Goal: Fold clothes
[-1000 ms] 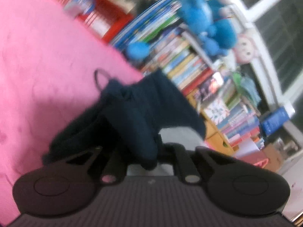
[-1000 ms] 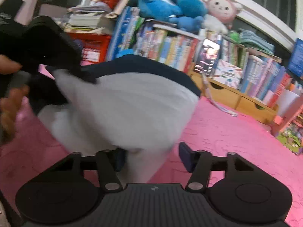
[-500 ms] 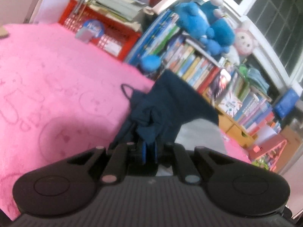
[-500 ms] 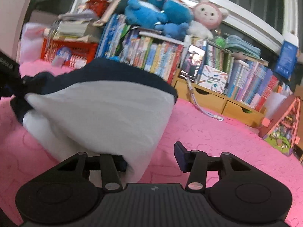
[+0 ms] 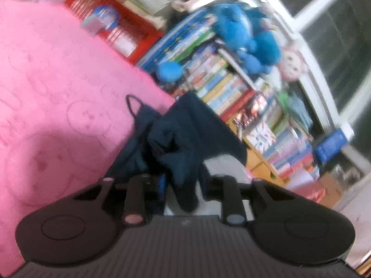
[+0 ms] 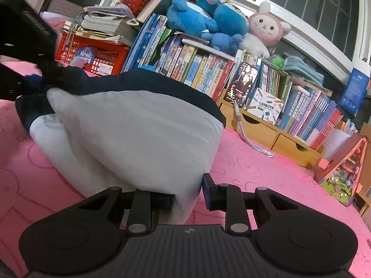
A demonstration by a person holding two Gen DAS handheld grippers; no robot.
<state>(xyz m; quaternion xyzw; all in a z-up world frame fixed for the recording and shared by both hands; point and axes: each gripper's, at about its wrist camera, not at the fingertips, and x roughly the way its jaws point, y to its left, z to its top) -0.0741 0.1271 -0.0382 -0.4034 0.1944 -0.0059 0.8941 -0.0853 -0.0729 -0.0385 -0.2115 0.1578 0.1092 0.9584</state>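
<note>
A navy and white garment (image 6: 139, 134) lies bunched on the pink blanket (image 6: 266, 166). In the right wrist view its white fold rises just ahead of my right gripper (image 6: 189, 194). That gripper's jaws are closing, and the white cloth fills most of the gap between them. In the left wrist view the garment's navy part (image 5: 185, 139) hangs down between the pads of my left gripper (image 5: 183, 183). Its jaws are opening and stand a little apart from the cloth. My left gripper (image 6: 39, 78) also shows at the garment's far left end.
Along the back stand a bookshelf (image 6: 204, 69) with blue plush toys (image 6: 208, 20) and a pink one (image 6: 266, 30), and a red crate (image 6: 97, 53). Wooden drawers (image 6: 266, 127), a propped phone (image 6: 243, 85), a loose cable (image 6: 252, 143) and a triangular toy house (image 6: 343, 169) lie to the right.
My left gripper's jaws, shut on the navy cloth before, have parted. My right gripper's jaws have narrowed around the white fold. The garment has sunk lower onto the blanket.
</note>
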